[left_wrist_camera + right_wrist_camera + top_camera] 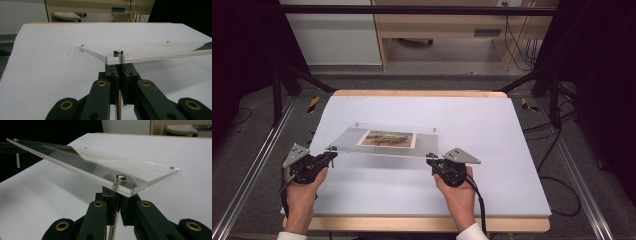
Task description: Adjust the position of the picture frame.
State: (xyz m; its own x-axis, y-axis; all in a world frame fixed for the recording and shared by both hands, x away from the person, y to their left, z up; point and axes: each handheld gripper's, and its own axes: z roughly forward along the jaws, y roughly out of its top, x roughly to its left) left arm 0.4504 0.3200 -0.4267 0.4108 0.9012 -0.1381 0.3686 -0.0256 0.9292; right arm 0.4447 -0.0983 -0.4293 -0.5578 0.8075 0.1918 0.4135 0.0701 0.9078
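1. The clear acrylic frame (387, 140), a flat rectangle with round metal studs at its corners, sandwiches a landscape print (387, 139) and hangs above the pale blue table (492, 125).
2. My left gripper (330, 156) pinches the thin metal leg under the near-left corner stud (118, 52).
3. My right gripper (432, 161) pinches the near-right leg (115, 192) likewise.
4. I can read no writing.

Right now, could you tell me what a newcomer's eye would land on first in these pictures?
The clear frame with a picture inside, held above the middle of the white table. The left gripper and right gripper each have their jaws shut on a thin metal leg at its near corners. The round metal cap on top of the right corner also stands out.
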